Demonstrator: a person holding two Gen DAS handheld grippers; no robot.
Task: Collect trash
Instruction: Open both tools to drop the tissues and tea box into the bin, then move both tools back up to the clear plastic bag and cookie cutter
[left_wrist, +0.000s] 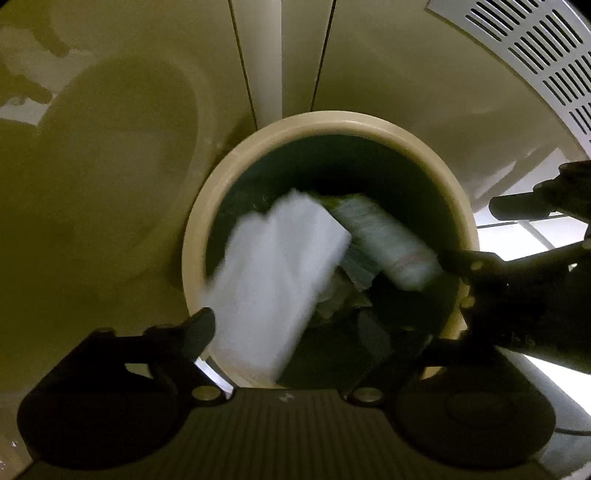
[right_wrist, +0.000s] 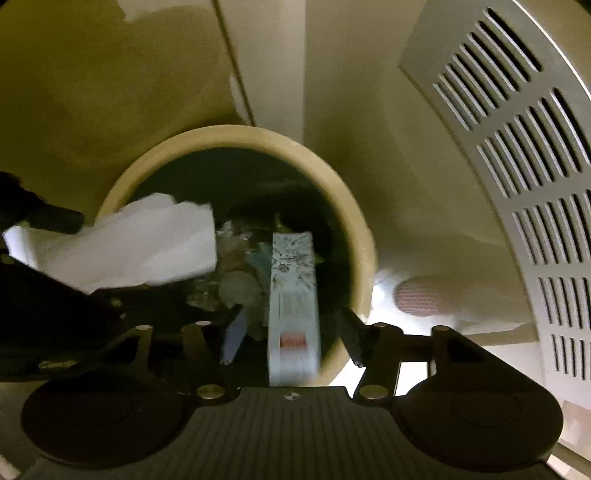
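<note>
A round beige bin (left_wrist: 458, 206) with a dark liner stands below both grippers and holds crumpled trash. In the left wrist view, a white sheet of paper (left_wrist: 273, 280) is blurred over the bin's near rim. It lies between the wide-apart fingers of my left gripper (left_wrist: 288, 328) and brushes only the left one. In the right wrist view, a pale blue floral box (right_wrist: 293, 295) hangs upright over the bin (right_wrist: 354, 229). My right gripper (right_wrist: 293, 336) is open, with gaps on both sides of the box. The same box (left_wrist: 388, 247) and paper (right_wrist: 122, 243) show in the other views.
A grey louvred grille (right_wrist: 517, 155) curves along the right. Beige panels (left_wrist: 110, 147) rise behind and left of the bin. A mesh shoe (right_wrist: 424, 295) stands on the pale floor to the right of the bin.
</note>
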